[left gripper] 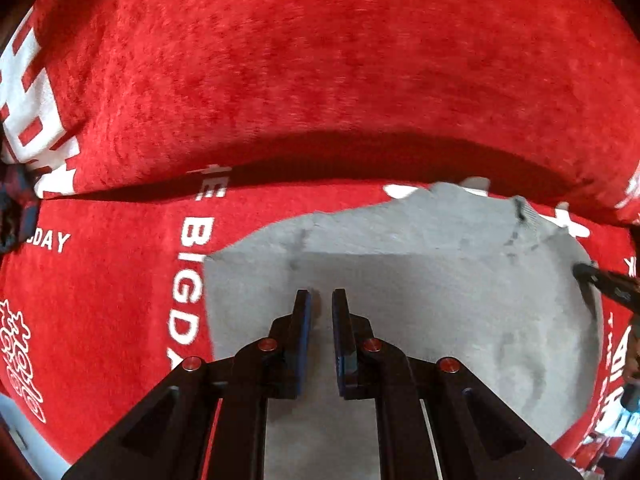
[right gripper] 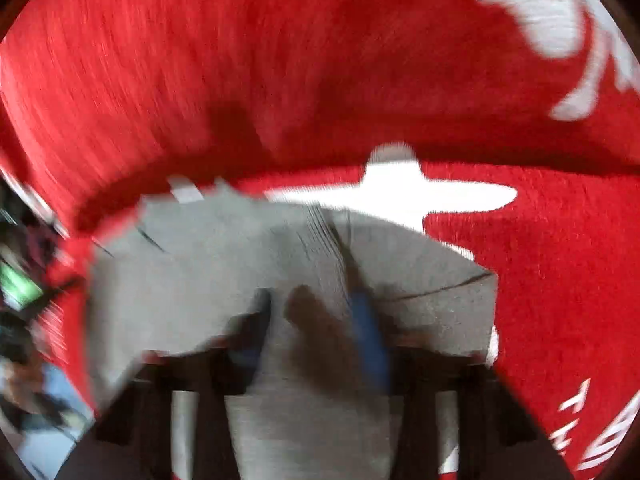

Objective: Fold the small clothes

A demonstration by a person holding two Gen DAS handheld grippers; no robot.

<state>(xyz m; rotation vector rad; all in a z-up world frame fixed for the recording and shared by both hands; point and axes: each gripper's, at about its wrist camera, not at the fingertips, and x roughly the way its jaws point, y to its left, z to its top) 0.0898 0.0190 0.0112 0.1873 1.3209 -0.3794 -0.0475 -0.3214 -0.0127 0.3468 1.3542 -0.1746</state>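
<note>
A small grey garment (left gripper: 420, 300) lies partly folded on a red cloth with white lettering (left gripper: 120, 280). My left gripper (left gripper: 321, 300) hovers over the garment's left half, jaws a narrow gap apart with nothing between them. At the right edge of the left wrist view, the right gripper's black finger (left gripper: 608, 284) is at the garment's right edge. The right wrist view is badly blurred: the grey garment (right gripper: 224, 264) fills the middle, and my right gripper (right gripper: 312, 304) is over it with grey fabric between its fingers; whether it grips is unclear.
A red cushion or backrest (left gripper: 320, 60) rises behind the garment, with a dark crease where it meets the flat red cloth. Blurred clutter shows at the left edge of the right wrist view (right gripper: 20, 288).
</note>
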